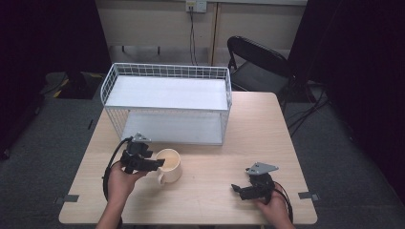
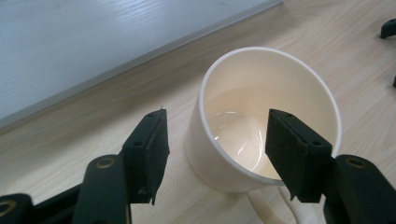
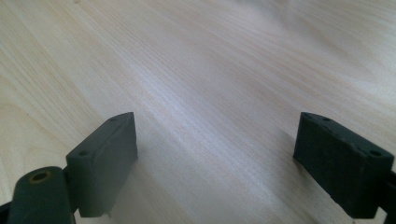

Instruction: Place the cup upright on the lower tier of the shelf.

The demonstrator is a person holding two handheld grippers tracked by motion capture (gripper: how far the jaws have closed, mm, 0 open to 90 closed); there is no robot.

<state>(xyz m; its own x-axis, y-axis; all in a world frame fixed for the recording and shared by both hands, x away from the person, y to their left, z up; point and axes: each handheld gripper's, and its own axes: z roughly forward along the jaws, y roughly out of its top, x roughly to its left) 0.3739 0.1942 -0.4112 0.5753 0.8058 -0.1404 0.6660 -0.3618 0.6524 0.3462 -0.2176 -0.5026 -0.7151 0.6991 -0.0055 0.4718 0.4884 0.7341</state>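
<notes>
The left gripper [image 2: 215, 140], jaws spread, straddles the near wall of the cream mug [image 2: 261, 116], one pad inside. Stiff, smooth ceramic, likely slippery and breakable; that wall suits pinching

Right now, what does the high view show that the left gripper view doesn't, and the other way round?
The high view takes in the white wire shelf rack, a black folding chair behind the table, and the right gripper held low near the table's near edge. The left gripper view looks into the mug: it is empty and glossy inside, and one pad reaches inside the rim while the other stands outside the wall, neither pressing on it. Both show the cream mug, the left gripper at its rim, and the light wooden table.
</notes>
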